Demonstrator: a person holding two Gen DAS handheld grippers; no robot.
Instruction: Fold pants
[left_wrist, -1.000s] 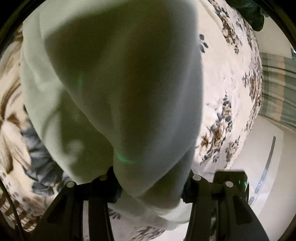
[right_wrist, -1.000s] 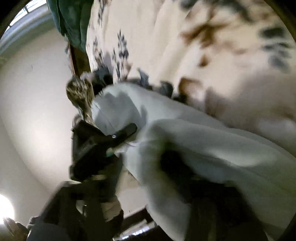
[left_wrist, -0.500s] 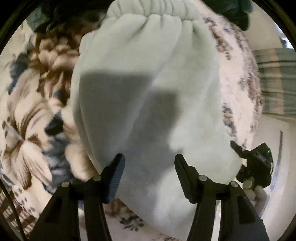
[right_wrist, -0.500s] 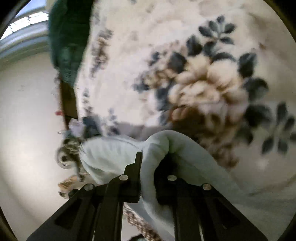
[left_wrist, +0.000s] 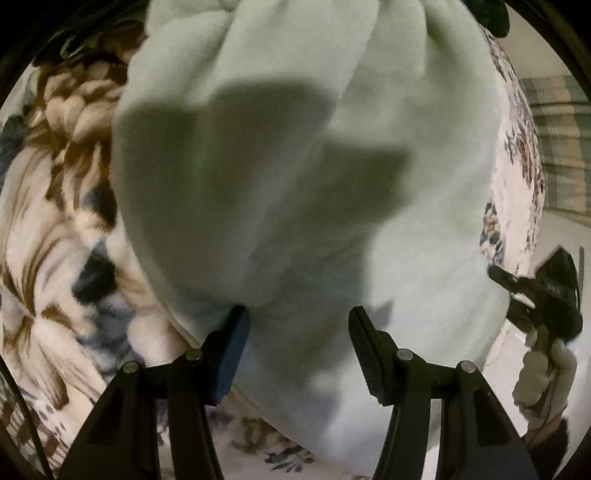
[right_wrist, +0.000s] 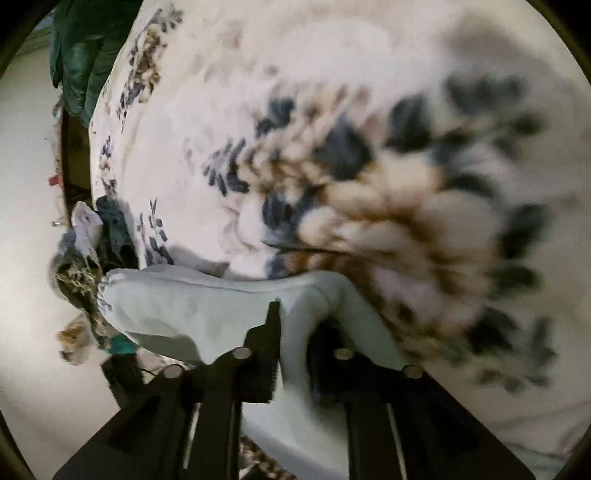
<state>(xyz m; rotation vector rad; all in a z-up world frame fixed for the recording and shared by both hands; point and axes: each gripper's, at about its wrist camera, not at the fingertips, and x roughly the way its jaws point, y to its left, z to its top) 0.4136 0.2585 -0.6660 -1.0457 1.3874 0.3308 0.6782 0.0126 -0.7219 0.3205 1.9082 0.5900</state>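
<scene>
Pale mint fleece pants (left_wrist: 295, 184) lie bunched on a floral blanket and fill the left wrist view. My left gripper (left_wrist: 299, 328) hovers open just above their near end; the cloth shows between its fingers but is not pinched. In the right wrist view a raised fold of the pants (right_wrist: 192, 314) runs between the fingers of my right gripper (right_wrist: 301, 332). Its jaws are opening, and a dark gap shows beside the fold. A gloved hand (left_wrist: 543, 373) holding that right gripper appears at the right edge of the left wrist view.
The floral blanket (right_wrist: 332, 110) covers the bed and extends far beyond the pants. A dark green garment (right_wrist: 77, 55) hangs at the bed's far corner. Loose patterned clothes (right_wrist: 77, 277) sit at the bed's edge over a pale floor (right_wrist: 29, 184). A striped curtain (left_wrist: 561, 147) hangs at right.
The left gripper let go of the hanging pants, which now lie on the blanket. The right gripper swung across the bed, pinched a fold, and its jaws have widened since.
</scene>
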